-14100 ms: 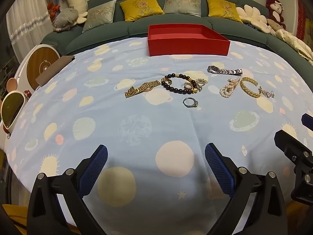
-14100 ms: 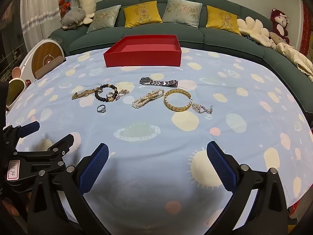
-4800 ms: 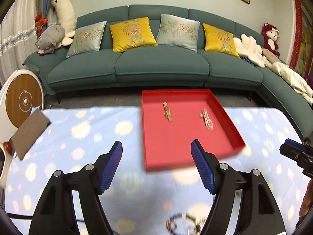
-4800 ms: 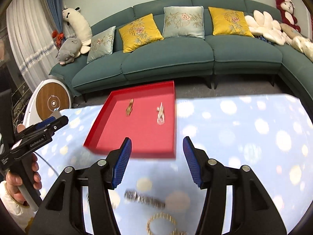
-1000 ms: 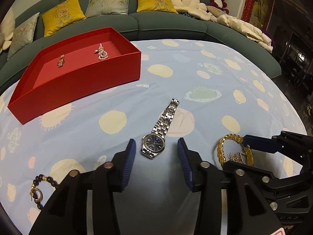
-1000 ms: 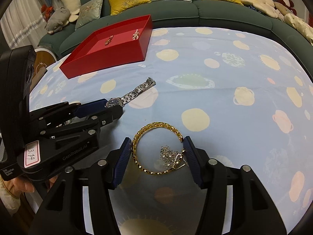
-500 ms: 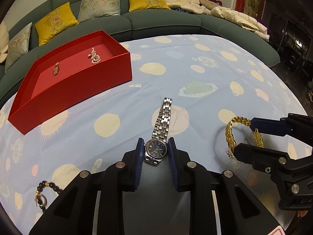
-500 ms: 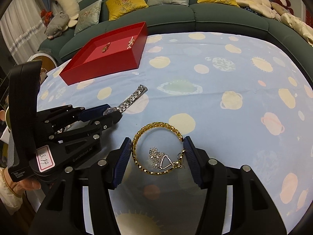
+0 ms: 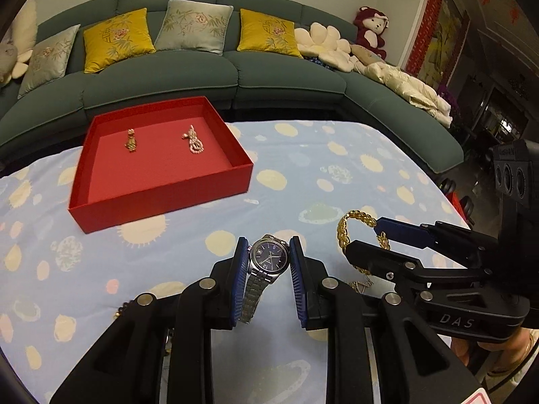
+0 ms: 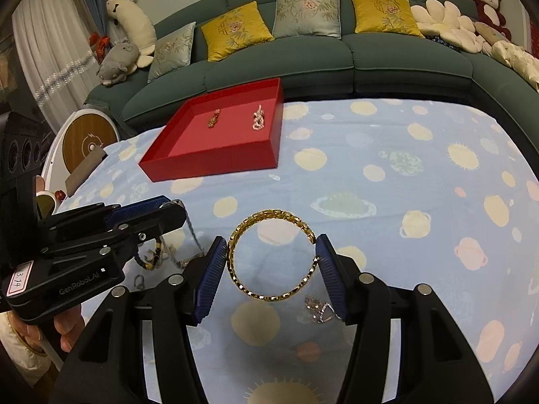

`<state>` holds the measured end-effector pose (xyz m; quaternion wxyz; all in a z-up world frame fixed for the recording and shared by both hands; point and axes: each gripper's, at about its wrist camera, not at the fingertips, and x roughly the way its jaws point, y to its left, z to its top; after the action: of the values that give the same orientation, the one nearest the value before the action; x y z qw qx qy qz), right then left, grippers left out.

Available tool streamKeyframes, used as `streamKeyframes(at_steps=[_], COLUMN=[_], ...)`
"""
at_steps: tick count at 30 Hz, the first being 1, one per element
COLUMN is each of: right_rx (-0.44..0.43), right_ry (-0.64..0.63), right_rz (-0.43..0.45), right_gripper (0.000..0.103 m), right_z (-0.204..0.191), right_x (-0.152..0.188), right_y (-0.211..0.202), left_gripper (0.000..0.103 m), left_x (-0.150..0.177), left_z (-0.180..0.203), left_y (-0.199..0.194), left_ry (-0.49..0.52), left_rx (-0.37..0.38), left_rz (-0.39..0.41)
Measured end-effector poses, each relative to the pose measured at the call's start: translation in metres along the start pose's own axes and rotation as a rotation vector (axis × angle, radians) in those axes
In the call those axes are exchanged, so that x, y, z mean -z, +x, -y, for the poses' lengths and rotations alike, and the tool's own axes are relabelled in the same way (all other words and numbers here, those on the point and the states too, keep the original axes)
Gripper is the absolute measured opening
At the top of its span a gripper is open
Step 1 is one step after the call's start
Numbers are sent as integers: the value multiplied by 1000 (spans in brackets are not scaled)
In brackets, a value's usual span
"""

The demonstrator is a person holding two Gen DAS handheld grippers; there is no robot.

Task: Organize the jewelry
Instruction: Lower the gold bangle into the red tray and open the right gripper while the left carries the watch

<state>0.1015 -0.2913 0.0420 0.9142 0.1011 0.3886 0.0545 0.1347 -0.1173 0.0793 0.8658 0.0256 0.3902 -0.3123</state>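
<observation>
The left gripper (image 9: 266,257) was clamped on the silver wristwatch (image 9: 268,258), its blue pads pressed against either side of the dark blue dial, which faced the left wrist camera. The metal link band (image 9: 253,298) hung down between the fingers, and the watch was lifted off the tablecloth (image 9: 353,175) (pale blue, printed with suns and planets).

The right gripper (image 10: 271,261) held the gold chain bangle (image 10: 269,256) across its width, one blue pad against each side of the ring, the bangle standing upright and raised above the cloth. In the left wrist view the same bangle (image 9: 350,235) showed edge-on, pinched between the right gripper's fingers (image 9: 401,229), just beside the watch.

Below the right gripper, a small silver sparkly piece (image 10: 318,308) lay on the cloth near the right pad. Under the left gripper's arm (image 10: 101,232) in the right wrist view lay a tangle of dark beads and small silvery pieces (image 10: 158,256); what each one was could not be told.

The red tray (image 9: 161,198) sat on the far part of the table, near the green sofa (image 9: 188,70). Inside it lay a small gold piece (image 9: 130,140) toward the left and a pearl piece (image 9: 193,140) toward the middle, well apart from each other.
</observation>
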Motion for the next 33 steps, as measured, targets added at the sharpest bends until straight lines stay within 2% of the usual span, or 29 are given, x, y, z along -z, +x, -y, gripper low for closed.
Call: streamKeyframes(at_steps=[4, 9, 13, 17, 25, 33], right_rx=[-38, -69, -69, -68, -53, -35], right_ry=[-27, -42, -41, -9, 22, -4], right_rz=[34, 77, 100, 72, -32, -70], right_gripper=[53, 53, 53, 53, 53, 54], right_z=[-20, -41, -54, -56, -59, -67], right_x=[-33, -94, -137, -163, -165, -157], right_y=[-3, 21, 55, 104, 187, 223], left_gripper=[21, 21, 21, 21, 21, 22], left_x=[-28, -75, -109, -127, -128, -116], left_z=[-20, -54, -90, -123, -160, -182], left_y=[-26, -36, -24, 6, 68, 92], left_ry=[-6, 5, -33, -66, -101, -183], left_rx=[-35, -138, -190, -230, -284, -309], left_rz=[71, 144, 183, 178, 104, 83])
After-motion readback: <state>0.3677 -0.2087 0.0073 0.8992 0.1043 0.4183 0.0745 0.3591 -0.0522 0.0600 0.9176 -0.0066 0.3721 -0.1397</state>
